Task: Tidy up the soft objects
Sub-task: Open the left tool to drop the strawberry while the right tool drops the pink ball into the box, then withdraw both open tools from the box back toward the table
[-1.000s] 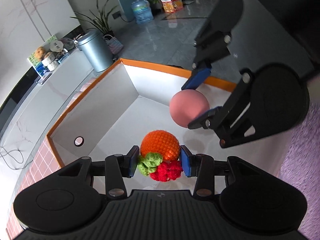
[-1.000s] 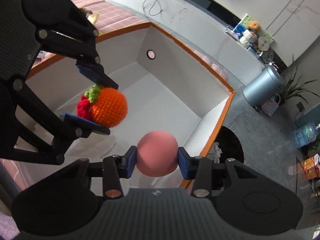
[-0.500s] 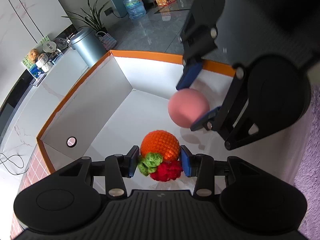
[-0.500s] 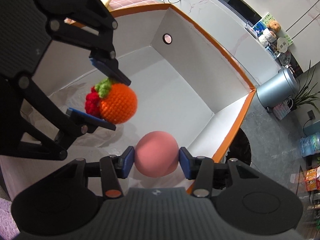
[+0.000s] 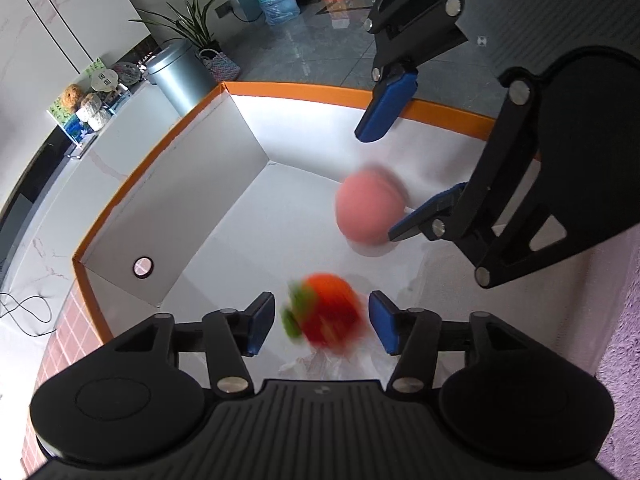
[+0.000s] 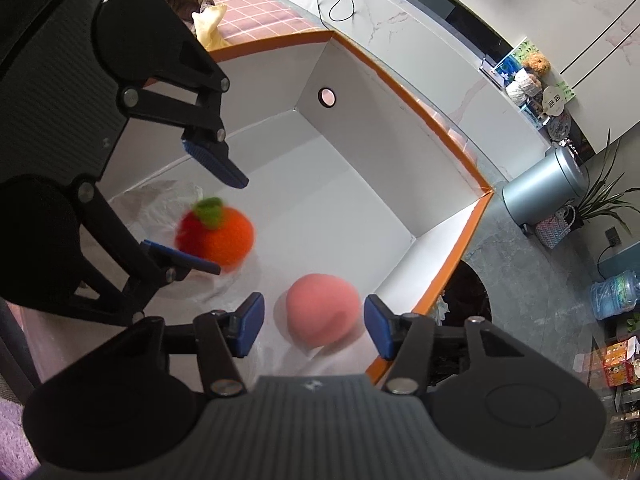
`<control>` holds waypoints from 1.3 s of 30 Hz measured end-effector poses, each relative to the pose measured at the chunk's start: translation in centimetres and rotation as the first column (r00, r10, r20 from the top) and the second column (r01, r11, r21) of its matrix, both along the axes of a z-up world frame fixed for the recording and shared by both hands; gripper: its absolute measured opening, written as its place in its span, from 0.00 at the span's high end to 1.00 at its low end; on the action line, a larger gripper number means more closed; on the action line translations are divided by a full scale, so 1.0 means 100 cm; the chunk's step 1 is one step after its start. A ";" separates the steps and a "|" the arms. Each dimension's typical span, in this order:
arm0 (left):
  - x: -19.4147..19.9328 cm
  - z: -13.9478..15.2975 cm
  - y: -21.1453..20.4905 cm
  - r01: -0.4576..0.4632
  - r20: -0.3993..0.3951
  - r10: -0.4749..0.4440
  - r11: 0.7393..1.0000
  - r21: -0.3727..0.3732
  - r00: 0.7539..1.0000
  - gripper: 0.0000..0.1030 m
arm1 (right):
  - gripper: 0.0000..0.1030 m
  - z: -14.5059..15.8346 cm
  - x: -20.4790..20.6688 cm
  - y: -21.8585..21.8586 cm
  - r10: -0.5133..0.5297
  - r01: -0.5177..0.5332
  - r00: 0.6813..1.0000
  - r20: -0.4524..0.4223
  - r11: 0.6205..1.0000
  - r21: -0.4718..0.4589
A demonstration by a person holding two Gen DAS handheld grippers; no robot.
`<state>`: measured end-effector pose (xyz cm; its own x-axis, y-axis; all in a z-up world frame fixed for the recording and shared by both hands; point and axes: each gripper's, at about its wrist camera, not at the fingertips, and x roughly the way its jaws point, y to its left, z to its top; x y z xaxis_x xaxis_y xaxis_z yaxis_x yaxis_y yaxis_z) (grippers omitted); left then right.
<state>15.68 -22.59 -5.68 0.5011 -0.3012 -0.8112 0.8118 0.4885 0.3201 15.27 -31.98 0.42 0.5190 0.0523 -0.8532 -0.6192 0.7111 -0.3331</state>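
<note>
An orange crocheted fruit toy [image 5: 326, 312] with green and red bits is blurred, loose between the open fingers of my left gripper [image 5: 322, 326]. It also shows in the right wrist view [image 6: 218, 234]. A pink soft ball [image 6: 322, 314] is loose between the open fingers of my right gripper [image 6: 314, 326]; it also shows in the left wrist view [image 5: 368, 210]. Both toys are inside the white box with an orange rim [image 5: 168, 148], over its floor [image 6: 328, 208]. Each gripper shows in the other's view: the right [image 5: 400, 168], the left [image 6: 208, 216].
Crumpled clear plastic [image 6: 156, 200] lies on the box floor. A purple fluffy rug [image 5: 620, 340] lies beside the box. A grey bin [image 5: 178, 76], a plant, a water bottle and a white counter stand beyond. A pink tiled surface [image 6: 256, 8] holds a plush item.
Both grippers have opened. The orange toy and the pink ball have left the pads and are dropping into the box, blurred by motion.
</note>
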 end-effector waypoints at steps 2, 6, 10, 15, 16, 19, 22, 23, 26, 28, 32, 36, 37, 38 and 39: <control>-0.001 0.002 0.001 -0.004 -0.005 0.004 1.000 -0.004 1.000 0.37 | 0.46 0.002 -0.002 0.000 0.002 -0.002 1.000 0.008 1.000 -0.005; -0.004 0.009 0.005 -0.023 -0.012 0.022 1.000 -0.021 1.000 0.34 | 0.45 0.008 -0.007 0.000 -0.004 0.005 1.000 0.022 1.000 -0.010; -0.011 0.018 0.011 -0.029 -0.003 0.029 0.999 -0.040 1.000 0.34 | 0.45 0.018 -0.013 0.000 -0.012 0.012 0.999 0.041 1.000 -0.006; -0.019 0.030 0.023 -0.071 0.017 0.073 0.993 -0.094 0.997 0.34 | 0.45 0.031 -0.023 0.000 -0.048 0.045 0.996 0.070 0.998 0.034; -0.019 0.034 0.026 -0.085 0.014 0.087 0.990 -0.109 0.996 0.34 | 0.45 0.034 -0.025 0.001 -0.057 0.054 0.996 0.075 0.998 0.045; -0.023 0.043 0.037 -0.114 0.019 0.118 0.982 -0.151 0.993 0.34 | 0.45 0.041 -0.031 0.003 -0.088 0.081 0.991 0.100 0.994 0.071; -0.029 0.053 0.048 -0.143 0.032 0.152 0.970 -0.194 0.988 0.34 | 0.45 0.046 -0.040 0.009 -0.133 0.119 0.981 0.142 0.988 0.102; -0.031 0.057 0.053 -0.159 0.033 0.170 0.964 -0.214 0.985 0.34 | 0.45 0.049 -0.042 0.011 -0.153 0.135 0.976 0.155 0.984 0.119; -0.036 0.068 0.066 -0.209 0.030 0.225 0.941 -0.267 0.974 0.34 | 0.45 0.056 -0.049 0.018 -0.220 0.188 0.958 0.182 0.966 0.177; -0.039 0.074 0.077 -0.240 0.032 0.261 0.923 -0.301 0.965 0.34 | 0.45 0.060 -0.056 0.027 -0.247 0.202 0.946 0.209 0.955 0.215; -0.049 0.082 0.108 -0.306 0.031 0.341 0.878 -0.368 0.940 0.34 | 0.45 0.065 -0.070 0.049 -0.297 0.221 0.920 0.253 0.931 0.290; -0.059 0.084 0.139 -0.375 0.036 0.429 0.825 -0.424 0.903 0.35 | 0.30 0.065 -0.079 0.071 -0.348 0.234 0.900 0.263 0.894 0.382; -0.062 0.084 0.147 -0.389 0.036 0.447 0.811 -0.437 0.894 0.35 | 0.30 0.064 -0.081 0.079 -0.356 0.235 0.898 0.259 0.885 0.401; -0.065 0.084 0.158 -0.401 0.036 0.466 0.796 -0.454 0.884 0.35 | 0.30 0.063 -0.084 0.085 -0.367 0.238 0.894 0.256 0.875 0.422; -0.067 0.084 0.165 -0.417 0.034 0.486 0.782 -0.464 0.873 0.35 | 0.30 0.062 -0.086 0.092 -0.379 0.241 0.890 0.254 0.863 0.445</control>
<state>9.02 -6.05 2.71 0.7678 -0.3090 -0.5613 0.4247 0.9014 0.0847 6.63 -22.76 6.62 0.8054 0.1340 -0.5773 -0.2505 0.9598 -0.1267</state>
